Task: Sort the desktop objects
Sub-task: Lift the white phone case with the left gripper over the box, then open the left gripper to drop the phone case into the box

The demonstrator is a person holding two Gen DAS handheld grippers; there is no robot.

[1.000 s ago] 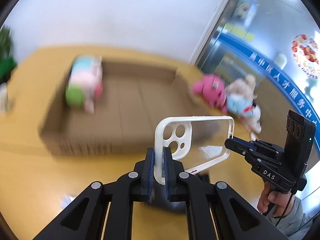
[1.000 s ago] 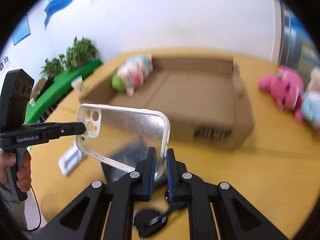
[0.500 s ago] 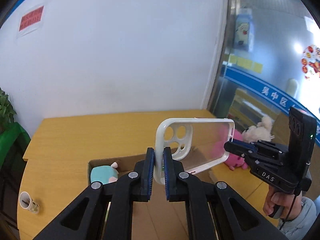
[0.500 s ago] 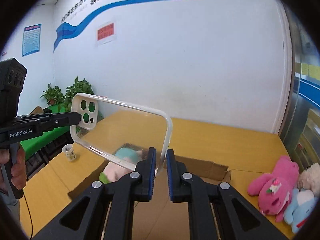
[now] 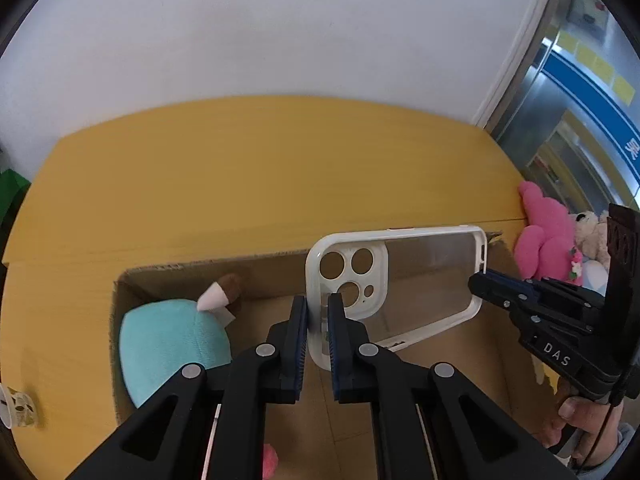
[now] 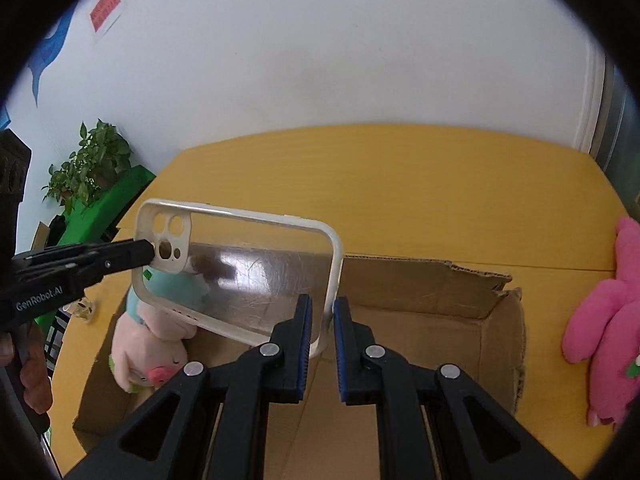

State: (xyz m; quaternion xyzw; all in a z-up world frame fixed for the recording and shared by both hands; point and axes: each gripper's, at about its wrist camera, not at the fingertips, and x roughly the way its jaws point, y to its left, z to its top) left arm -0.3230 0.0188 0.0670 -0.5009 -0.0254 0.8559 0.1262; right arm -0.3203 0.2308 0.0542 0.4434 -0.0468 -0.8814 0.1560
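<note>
Plush in box — on table.

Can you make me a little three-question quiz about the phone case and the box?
1. True or false: both grippers, left and right, grip the case.
2. Which end does the left gripper pinch: A) the plain end, B) the end with the camera holes?
3. Fill in: the case is held above the open ____, which already has a plush toy in it.

Key:
1. True, one gripper at each end.
2. B. The right gripper has the plain end.
3. Box. The pink toy lies outside it on the table.
</note>
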